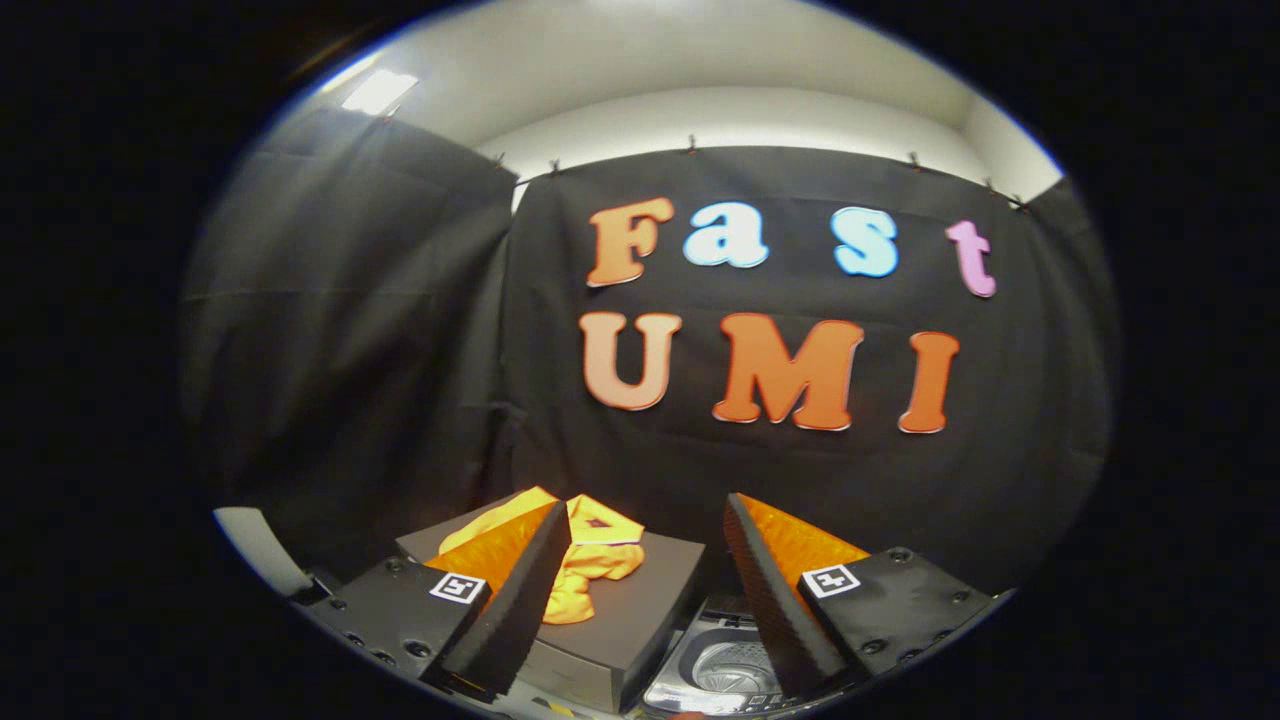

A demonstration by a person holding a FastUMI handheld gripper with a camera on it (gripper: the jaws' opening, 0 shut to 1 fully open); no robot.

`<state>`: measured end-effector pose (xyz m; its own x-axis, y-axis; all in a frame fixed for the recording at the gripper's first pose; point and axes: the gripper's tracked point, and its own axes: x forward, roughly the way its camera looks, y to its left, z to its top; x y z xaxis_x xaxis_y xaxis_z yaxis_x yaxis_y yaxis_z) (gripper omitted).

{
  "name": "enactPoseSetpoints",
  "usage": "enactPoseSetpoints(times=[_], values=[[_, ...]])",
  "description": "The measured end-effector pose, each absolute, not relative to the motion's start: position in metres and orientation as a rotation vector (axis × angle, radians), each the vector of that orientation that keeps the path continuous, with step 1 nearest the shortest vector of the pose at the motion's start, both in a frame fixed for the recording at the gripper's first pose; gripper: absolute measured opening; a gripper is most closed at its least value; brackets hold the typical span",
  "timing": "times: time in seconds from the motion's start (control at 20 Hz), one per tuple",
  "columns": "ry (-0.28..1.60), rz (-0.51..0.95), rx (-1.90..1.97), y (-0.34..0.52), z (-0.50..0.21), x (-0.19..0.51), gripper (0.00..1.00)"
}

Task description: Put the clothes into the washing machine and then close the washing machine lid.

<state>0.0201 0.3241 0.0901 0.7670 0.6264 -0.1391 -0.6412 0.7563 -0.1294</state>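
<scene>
1. one orange garment [590, 565] lies crumpled on a dark grey box-like surface [640, 610], just ahead of the claw [640, 540], partly hidden behind its left finger.
2. the washing machine [720, 675] sits below, between the fingers, its drum opening showing.
3. the claw's fingers stand wide apart, holding nothing and touching nothing.
4. count: one garment, one washing machine, one grey surface.

One gripper [640, 530], its two jaws spread apart with nothing between them. One orange garment [590, 560] – crumpled (whether it is a single piece cannot be told) – on one grey box [640, 610]. One washing machine [725, 665], one opening.
</scene>
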Motion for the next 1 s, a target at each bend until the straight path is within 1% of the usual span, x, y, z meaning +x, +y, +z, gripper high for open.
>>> enactPoseSetpoints(times=[0.15, 0.25, 0.4, 0.7, 0.85, 1.0], values=[[0.141, 0.796, -0.245, 0.391, 0.081, 0.02, 0.98], [0.198, 0.867, -0.278, 0.431, 0.062, 0.023, 0.98], [0.302, 0.906, -0.291, 0.475, 0.028, 0.038, 0.98], [0.5, 0.875, -0.28, 0.528, -0.048, 0.069, 0.99], [0.578, 0.833, -0.264, 0.545, -0.078, 0.084, 0.99], [0.654, 0.76, -0.24, 0.549, -0.11, 0.1, 0.99]])
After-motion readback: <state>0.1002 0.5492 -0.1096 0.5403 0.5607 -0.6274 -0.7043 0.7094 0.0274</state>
